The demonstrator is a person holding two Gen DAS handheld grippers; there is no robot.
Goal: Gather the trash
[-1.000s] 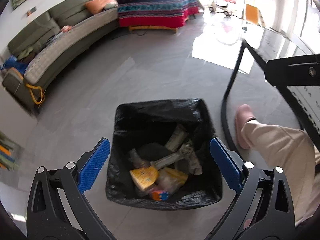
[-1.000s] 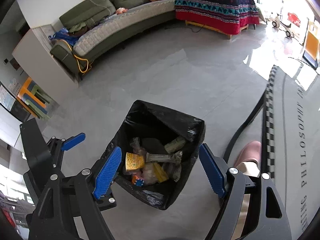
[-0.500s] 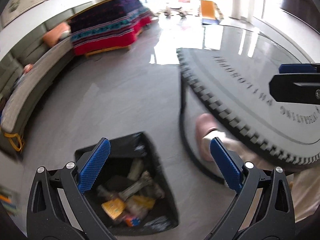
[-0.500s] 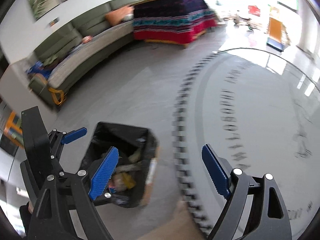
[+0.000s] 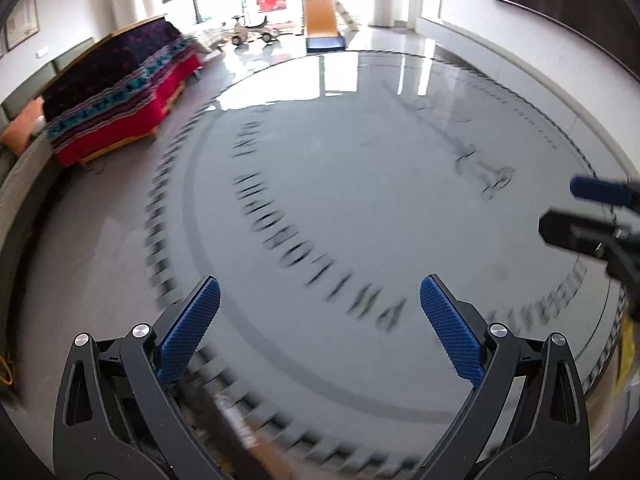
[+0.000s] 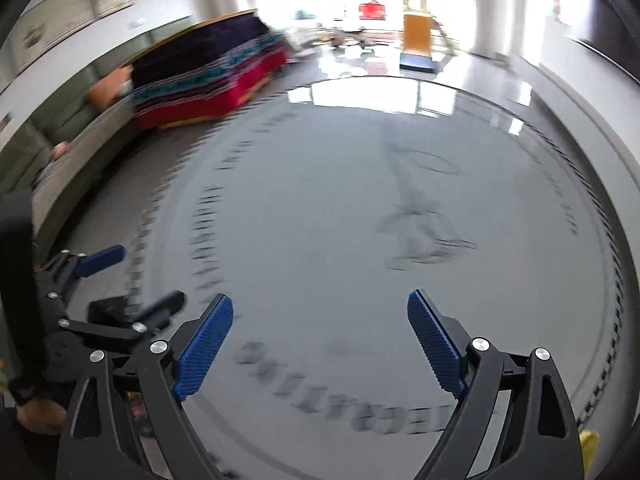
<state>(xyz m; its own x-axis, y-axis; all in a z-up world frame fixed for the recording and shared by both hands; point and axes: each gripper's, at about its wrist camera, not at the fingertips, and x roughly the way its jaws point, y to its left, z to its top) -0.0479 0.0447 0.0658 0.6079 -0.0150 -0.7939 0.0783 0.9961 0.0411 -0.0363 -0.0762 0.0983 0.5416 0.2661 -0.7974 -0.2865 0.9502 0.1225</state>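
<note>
Both views look down on a round glass table [image 5: 360,184] with dark lettering, blurred by motion. My left gripper [image 5: 320,320] hangs open over its near left part, nothing between the blue pads. My right gripper [image 6: 320,344] is over the table too, its jaws opening and empty. Each gripper shows in the other's view: the right gripper [image 5: 576,212] at the right edge, the left gripper [image 6: 132,280] at the left. A small yellow scrap [image 6: 588,444] lies by the table's near right rim, also a yellow scrap [image 5: 626,344]. A dark corner of the black-bagged bin [image 6: 108,308] shows below the table's left edge.
A bench under a red and dark patterned cloth [image 5: 120,96] stands at the far left, beside a grey-green sofa [image 6: 80,136]. A child's slide [image 5: 322,24] and ride-on toys sit at the bright far end. A person's hand [image 6: 36,412] holds the left gripper.
Both grippers have swung right, away from above the open trash bin and over the glass table. The bin has slipped out of the left view. Both stayed open and empty.
</note>
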